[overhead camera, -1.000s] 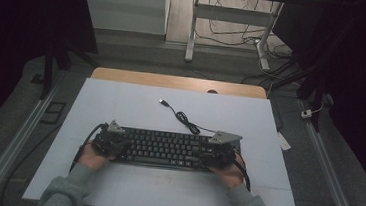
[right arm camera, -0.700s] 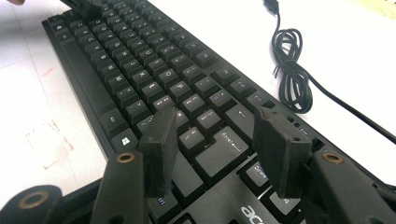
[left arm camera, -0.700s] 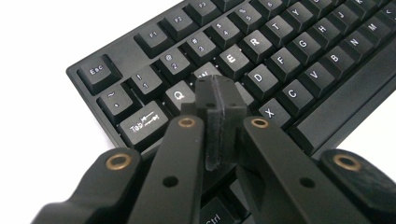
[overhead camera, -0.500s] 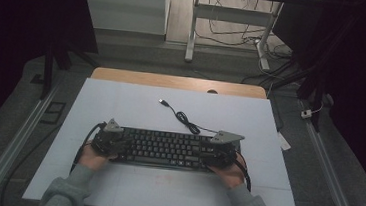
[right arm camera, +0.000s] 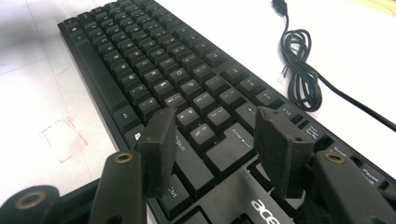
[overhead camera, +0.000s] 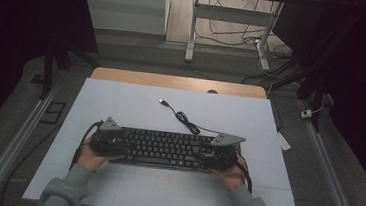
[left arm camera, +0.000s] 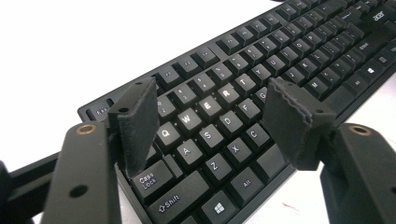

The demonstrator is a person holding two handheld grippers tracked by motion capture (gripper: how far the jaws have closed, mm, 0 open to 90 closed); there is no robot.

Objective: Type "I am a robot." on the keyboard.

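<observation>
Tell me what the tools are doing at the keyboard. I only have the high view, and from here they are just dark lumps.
Observer: The left tool is open, with its jaws spread over the W key at the keyboard's end.
Operator: Report the right one.
Observer: The right tool is open too. Its jaws stand either side of the Enter key, just past the acer logo. Neither tool pinches anything.
</observation>
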